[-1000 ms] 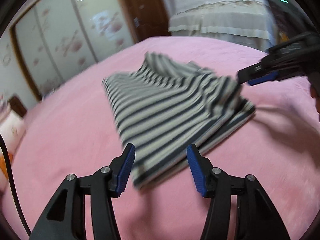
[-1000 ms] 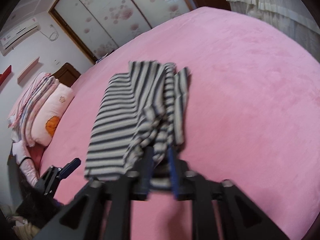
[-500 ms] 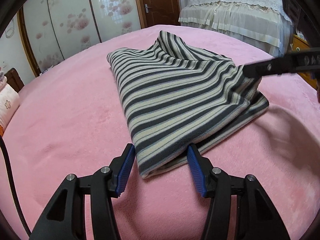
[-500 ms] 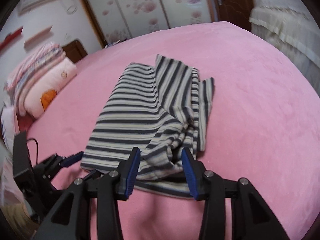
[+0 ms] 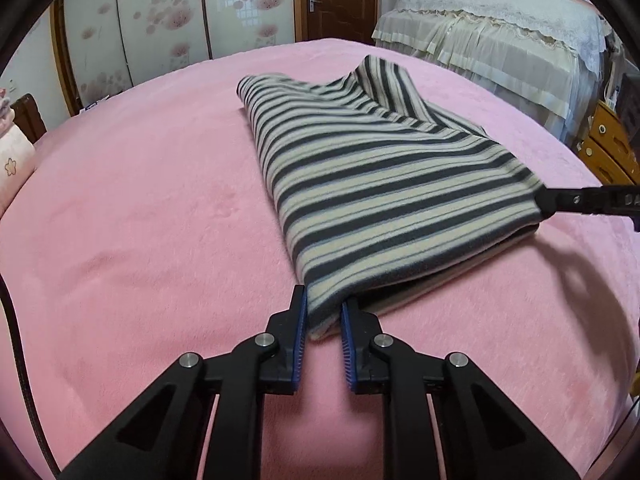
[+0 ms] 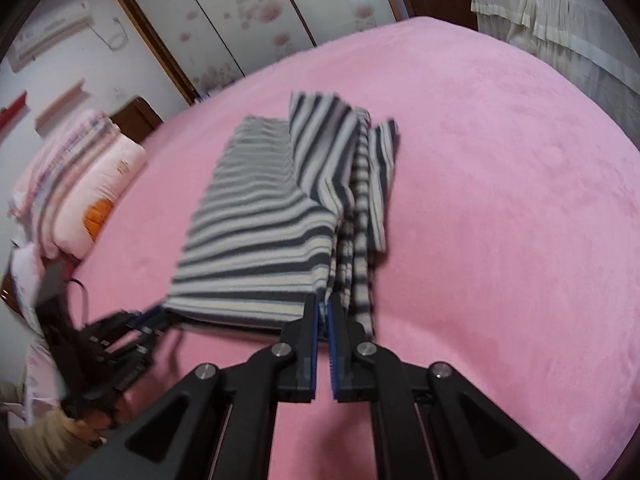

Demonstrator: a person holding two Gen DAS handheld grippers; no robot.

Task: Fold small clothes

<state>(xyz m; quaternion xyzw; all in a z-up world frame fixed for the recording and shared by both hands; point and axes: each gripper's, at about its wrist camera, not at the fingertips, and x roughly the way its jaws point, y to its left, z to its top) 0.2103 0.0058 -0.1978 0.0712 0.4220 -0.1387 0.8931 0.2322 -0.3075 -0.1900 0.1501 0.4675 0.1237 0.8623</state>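
Pink bedspread [image 5: 140, 220] fills the room's foreground; wardrobe doors [image 5: 168, 20] beyond. Left gripper [image 5: 323, 320] and right gripper [image 6: 322, 312] have just closed, each clamping a near corner of the striped garment [image 5: 384, 188].

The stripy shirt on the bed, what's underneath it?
Under the folded grey-and-cream striped fleece shirt lies the fuzzy pink blanket, which shows all around it. At the near edge, more striped layers peek out below the top one. Anything hidden between the layers cannot be seen.

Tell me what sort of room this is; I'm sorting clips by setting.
Most likely a home bedroom: a pink bed cover under the striped garment, floral sliding wardrobe doors, and pillows stacked at the head.
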